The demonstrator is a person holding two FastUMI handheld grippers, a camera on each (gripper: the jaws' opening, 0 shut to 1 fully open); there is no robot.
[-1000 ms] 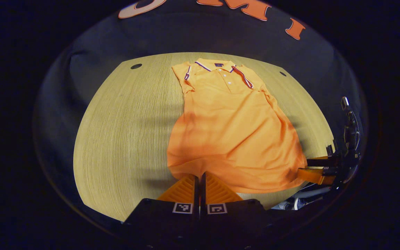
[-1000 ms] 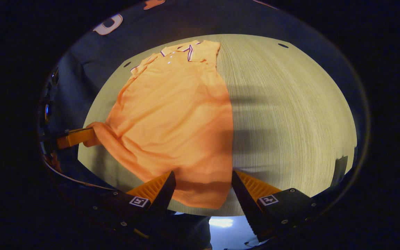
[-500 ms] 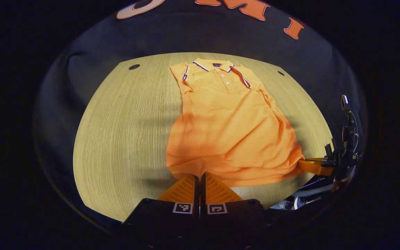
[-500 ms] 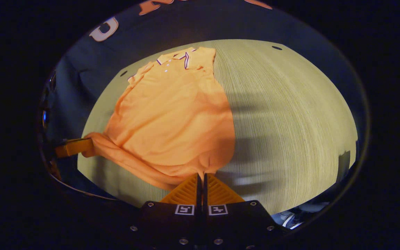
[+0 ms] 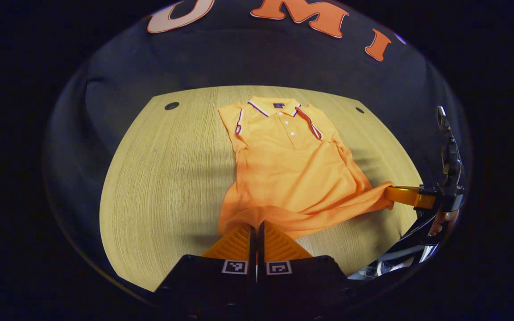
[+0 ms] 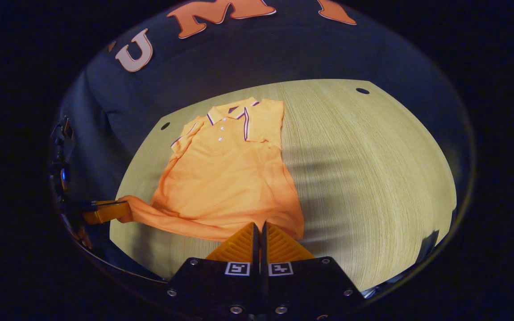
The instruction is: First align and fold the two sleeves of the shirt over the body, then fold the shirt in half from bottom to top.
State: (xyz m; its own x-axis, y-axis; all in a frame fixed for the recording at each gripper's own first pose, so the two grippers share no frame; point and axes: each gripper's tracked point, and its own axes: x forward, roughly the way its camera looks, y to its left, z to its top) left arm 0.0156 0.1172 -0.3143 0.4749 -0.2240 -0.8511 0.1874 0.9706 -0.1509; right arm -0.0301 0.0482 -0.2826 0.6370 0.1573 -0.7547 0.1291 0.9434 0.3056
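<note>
Sleeves lie folded over the shirt (image 5: 292,165) on the table (image 5: 167,178); the left gripper (image 5: 255,232) and right gripper (image 6: 259,232) each pinch a near hem corner, so the bottom-to-top fold is judged underway, next requiring an even carry toward the far collar.

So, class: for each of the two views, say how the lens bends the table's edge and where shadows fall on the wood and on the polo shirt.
Left gripper view: the fisheye bows the table edge into a curve; soft shadow bands cross the wood left of the orange polo shirt, whose left side looks darker. Right gripper view: the same bowing; blurred shadow streaks lie on the wood right of the shirt; sharp at the centre, dim at the rim.
</note>
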